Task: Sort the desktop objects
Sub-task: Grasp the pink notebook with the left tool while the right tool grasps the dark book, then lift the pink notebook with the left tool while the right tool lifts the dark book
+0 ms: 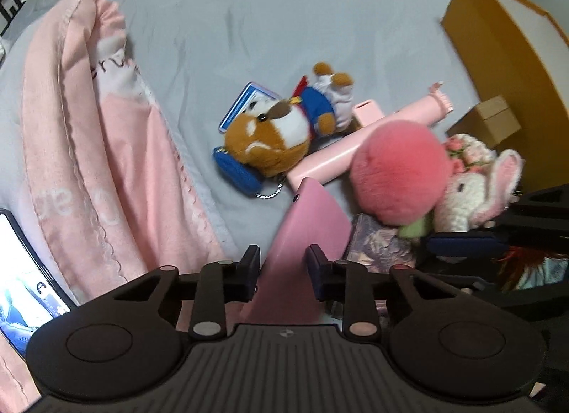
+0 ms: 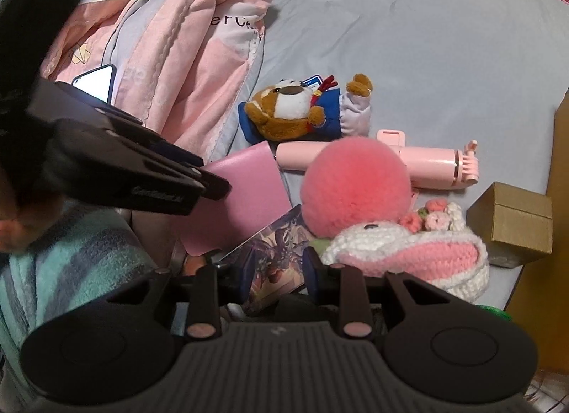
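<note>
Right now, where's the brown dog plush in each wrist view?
Left wrist: brown dog plush lies just above centre, head toward the lower left, on the grey sheet.
Right wrist: brown dog plush lies above centre, head toward the left.
Shared landmark: the pink pompom, lower right of it in both.
</note>
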